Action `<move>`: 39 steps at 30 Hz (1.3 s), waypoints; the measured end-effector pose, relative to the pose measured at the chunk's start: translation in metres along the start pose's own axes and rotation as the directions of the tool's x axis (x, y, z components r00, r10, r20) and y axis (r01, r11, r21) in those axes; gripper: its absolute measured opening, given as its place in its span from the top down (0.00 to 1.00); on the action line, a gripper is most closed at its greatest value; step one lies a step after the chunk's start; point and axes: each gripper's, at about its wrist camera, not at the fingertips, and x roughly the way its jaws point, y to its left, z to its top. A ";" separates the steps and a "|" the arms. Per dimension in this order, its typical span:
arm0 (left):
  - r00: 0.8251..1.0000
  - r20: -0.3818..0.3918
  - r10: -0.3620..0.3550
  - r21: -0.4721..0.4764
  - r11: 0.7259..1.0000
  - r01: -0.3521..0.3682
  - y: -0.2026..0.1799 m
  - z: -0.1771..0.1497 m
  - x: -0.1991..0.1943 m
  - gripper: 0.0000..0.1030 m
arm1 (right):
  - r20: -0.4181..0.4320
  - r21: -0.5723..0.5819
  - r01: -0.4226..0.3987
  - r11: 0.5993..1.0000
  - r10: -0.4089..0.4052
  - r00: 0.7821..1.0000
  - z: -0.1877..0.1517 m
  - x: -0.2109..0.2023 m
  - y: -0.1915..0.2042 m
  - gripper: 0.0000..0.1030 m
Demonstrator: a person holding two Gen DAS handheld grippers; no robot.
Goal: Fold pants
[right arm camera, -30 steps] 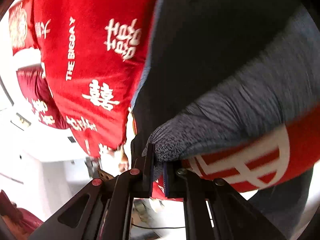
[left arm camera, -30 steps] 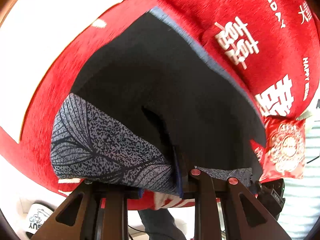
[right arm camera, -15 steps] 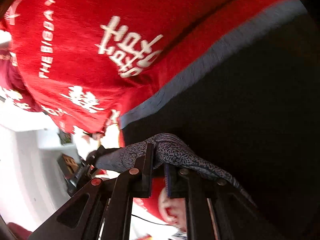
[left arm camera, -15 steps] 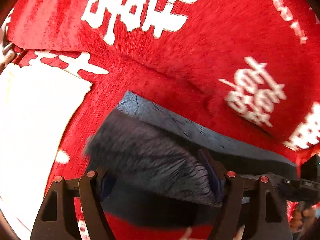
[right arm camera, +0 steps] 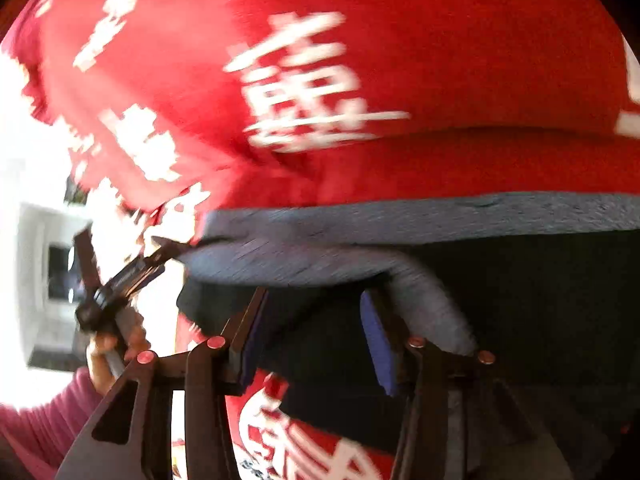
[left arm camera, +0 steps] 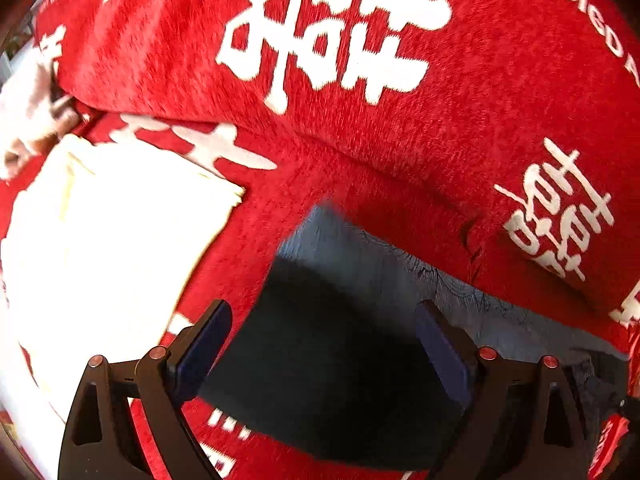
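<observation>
The pants (left arm camera: 340, 360) are dark blue-grey with a paler leaf print. They lie folded on a red bedspread (left arm camera: 360, 140) with white characters. In the left wrist view my left gripper (left arm camera: 320, 344) is open, jaws wide apart over the fold's near corner, holding nothing. In the right wrist view the pants (right arm camera: 440, 224) show as a grey edge over dark cloth. My right gripper (right arm camera: 316, 332) is open just above that edge, empty. The other gripper (right arm camera: 120, 280) shows at the left, held by a hand.
A white folded cloth (left arm camera: 108, 264) lies on the bedspread left of the pants. A raised red pillow or ridge (left arm camera: 520, 200) runs behind the pants. A white cabinet (right arm camera: 44, 280) stands beyond the bed's edge.
Both grippers have let go of the pants: the left opened half a second ago, the right opened just now. The lifted fold now lies flat on the lower layer.
</observation>
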 end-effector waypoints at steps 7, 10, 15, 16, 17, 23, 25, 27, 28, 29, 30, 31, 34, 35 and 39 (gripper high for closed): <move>0.995 -0.099 0.031 0.107 0.994 -0.021 -0.043 -0.017 0.055 0.09 | -0.112 -0.141 0.071 0.988 -0.087 0.990 0.025 0.077 0.018 0.50; 0.991 -0.071 0.113 0.126 0.987 -0.104 -0.055 -0.018 0.077 0.06 | -0.117 -0.094 0.113 0.989 -0.124 0.985 0.047 0.093 0.001 0.53; 0.987 -0.098 0.130 0.120 0.986 -0.118 -0.054 -0.014 0.066 0.06 | 0.008 0.096 0.031 0.995 -0.032 0.999 0.056 0.056 -0.024 0.51; 0.987 -0.096 0.128 0.133 0.984 -0.115 -0.053 -0.016 0.059 0.06 | 0.027 0.102 0.027 0.994 -0.030 0.999 0.054 0.047 -0.025 0.46; 0.988 -0.090 0.124 0.153 0.982 -0.109 -0.054 -0.019 0.049 0.06 | 0.044 0.105 0.021 0.994 -0.026 0.999 0.052 0.036 -0.024 0.39; 0.990 -0.129 0.064 0.297 0.954 -0.023 -0.082 -0.062 0.002 0.06 | 0.085 0.153 0.002 0.988 -0.015 0.996 -0.002 -0.029 -0.032 0.35; 0.987 -0.156 0.031 0.343 0.939 0.025 -0.098 -0.079 -0.008 0.06 | 0.089 0.170 0.023 0.985 -0.038 0.995 -0.024 -0.048 -0.042 0.35; 0.981 -0.195 -0.013 0.379 0.921 0.088 -0.120 -0.097 -0.015 0.06 | 0.102 0.213 0.044 0.976 -0.067 0.993 -0.053 -0.068 -0.051 0.35; 0.976 -0.215 -0.042 0.396 0.910 0.127 -0.131 -0.105 -0.018 0.06 | 0.110 0.248 0.055 0.967 -0.084 0.990 -0.070 -0.079 -0.056 0.35; 0.970 -0.230 -0.074 0.412 0.896 0.166 -0.141 -0.116 -0.026 0.06 | 0.118 0.285 0.067 0.956 -0.104 0.988 -0.088 -0.093 -0.064 0.35; 0.962 -0.248 -0.112 0.428 0.878 0.212 -0.154 -0.125 -0.029 0.06 | 0.129 0.324 0.077 0.943 -0.125 0.984 -0.108 -0.107 -0.071 0.35; 0.954 -0.267 -0.139 0.440 0.863 0.249 -0.163 -0.131 -0.031 0.06 | 0.144 0.361 0.084 0.929 -0.145 0.979 -0.128 -0.118 -0.078 0.35; 0.922 -0.326 -0.209 0.453 0.821 0.347 -0.206 -0.157 -0.046 0.06 | 0.203 0.468 0.081 0.880 -0.196 0.959 -0.193 -0.152 -0.093 0.32; 0.905 -0.342 -0.253 0.455 0.798 0.395 -0.220 -0.164 -0.052 0.06 | 0.214 0.501 0.078 0.862 -0.211 0.954 -0.213 -0.159 -0.099 0.32; 0.869 -0.400 -0.291 0.488 0.735 0.471 -0.266 -0.191 -0.063 0.06 | 0.248 0.671 0.044 0.740 -0.280 0.927 -0.303 -0.179 -0.125 0.32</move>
